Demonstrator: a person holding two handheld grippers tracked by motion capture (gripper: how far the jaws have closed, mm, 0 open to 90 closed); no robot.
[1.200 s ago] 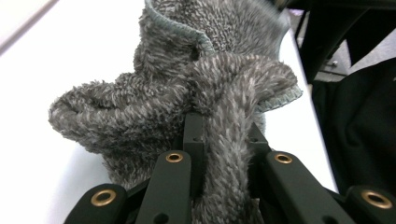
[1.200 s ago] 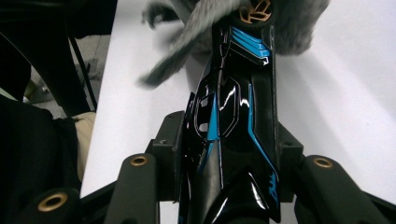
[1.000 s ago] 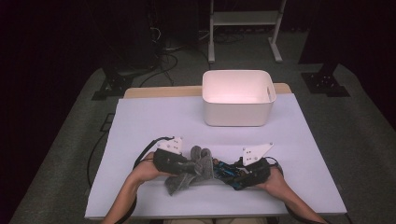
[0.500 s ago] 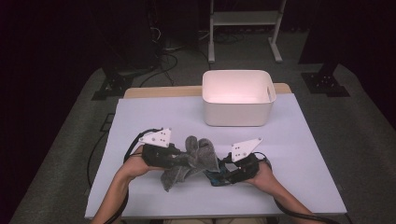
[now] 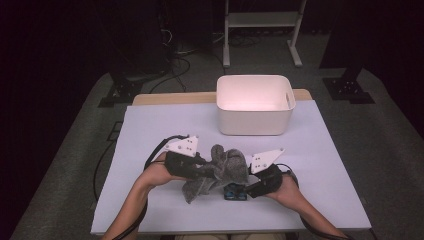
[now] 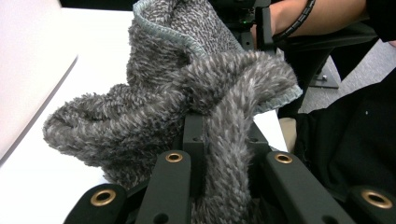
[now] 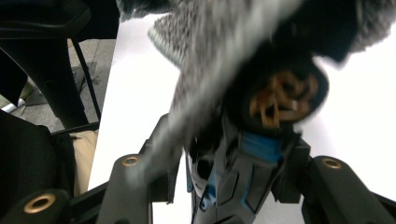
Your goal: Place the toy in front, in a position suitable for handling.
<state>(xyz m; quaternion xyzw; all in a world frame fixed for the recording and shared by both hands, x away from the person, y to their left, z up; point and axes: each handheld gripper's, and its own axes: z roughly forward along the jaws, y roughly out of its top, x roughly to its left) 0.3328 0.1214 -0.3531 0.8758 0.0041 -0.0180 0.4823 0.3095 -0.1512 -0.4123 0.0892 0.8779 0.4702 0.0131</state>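
A grey fuzzy cloth (image 5: pixel 226 166) hangs bunched between my two grippers near the front of the table. My left gripper (image 5: pixel 207 171) comes in from the left and is shut on a twisted fold of the cloth (image 6: pixel 187 93), which passes between its jaws (image 6: pixel 219 140). My right gripper (image 5: pixel 246 188) is shut on a black and blue device (image 5: pixel 235 192). That device (image 7: pixel 261 140) has a round dark end with copper-coloured parts inside. The cloth (image 7: pixel 219 51) drapes over the device's end and hides part of it.
A white plastic bin (image 5: pixel 252 124) stands at the back of the white table sheet (image 5: pixel 165 125), right of centre. The person's forearms enter from the table's front edge. A metal stand and cables sit on the dark floor beyond the table.
The left gripper has risen with the cloth, lifting it off the table and bunching it higher against the device. The right gripper has barely moved.
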